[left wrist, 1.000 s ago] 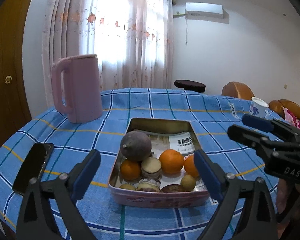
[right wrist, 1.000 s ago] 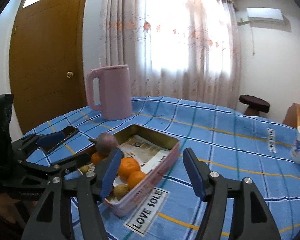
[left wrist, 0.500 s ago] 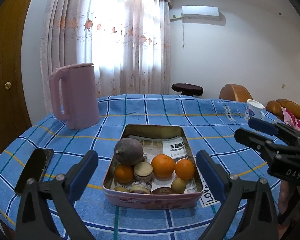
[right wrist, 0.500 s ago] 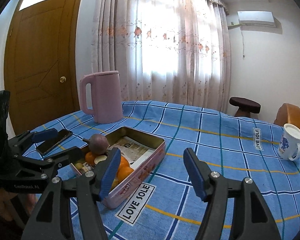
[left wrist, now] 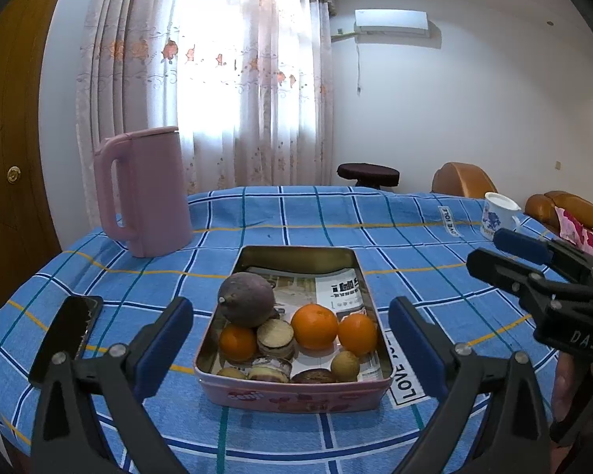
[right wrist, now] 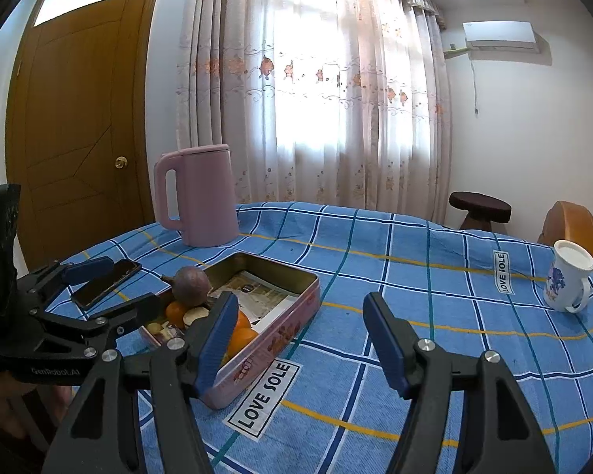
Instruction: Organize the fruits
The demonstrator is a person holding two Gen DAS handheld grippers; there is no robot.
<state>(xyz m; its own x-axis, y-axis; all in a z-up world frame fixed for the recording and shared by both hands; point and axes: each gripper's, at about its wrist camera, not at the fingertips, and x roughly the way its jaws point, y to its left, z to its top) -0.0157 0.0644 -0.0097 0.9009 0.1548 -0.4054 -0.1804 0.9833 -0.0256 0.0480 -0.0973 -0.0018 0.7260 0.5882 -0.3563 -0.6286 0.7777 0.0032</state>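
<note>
In the left wrist view, going from left to right, a black phone [left wrist: 65, 335] lies on the blue checked tablecloth [left wrist: 395, 237] at about 9 o'clock of the tin. At 11 o'clock of the tin stands a pink kettle [left wrist: 146, 193], upright, with its handle to the left. The left gripper [left wrist: 290, 345] hangs over the near edge of the table with its two blue fingers wide apart and nothing between the pads; the rectangular tin [left wrist: 292, 393] sits in the gap beyond them.

This view looks straight into the tin. The fruits are all in its near half: a dark purple round fruit [left wrist: 247, 294] rests on top at the left, an orange [left wrist: 238, 343] under it, two more oranges [left wrist: 314, 326] side by side at the right, and some small brownish pieces along the near wall that I cannot name. The far half holds only printed paper [left wrist: 338, 286]. At 3 o'clock the right gripper [left wrist: 494, 252] comes in from the side, and a white mug [left wrist: 496, 217] stands behind it.

The right wrist view shows what the first does not: a brown wooden door [right wrist: 79, 126] at the left, and the outside of the tin's long wall [right wrist: 265, 345]. The fruits are here partly hidden by the left finger of the right gripper [right wrist: 300, 337]. Its fingers are apart and empty, over bare cloth at 4 o'clock of the tin. The label LOVE SOLE [right wrist: 263, 397] reads fully here. The mug stands far right, at 3 o'clock.
</note>
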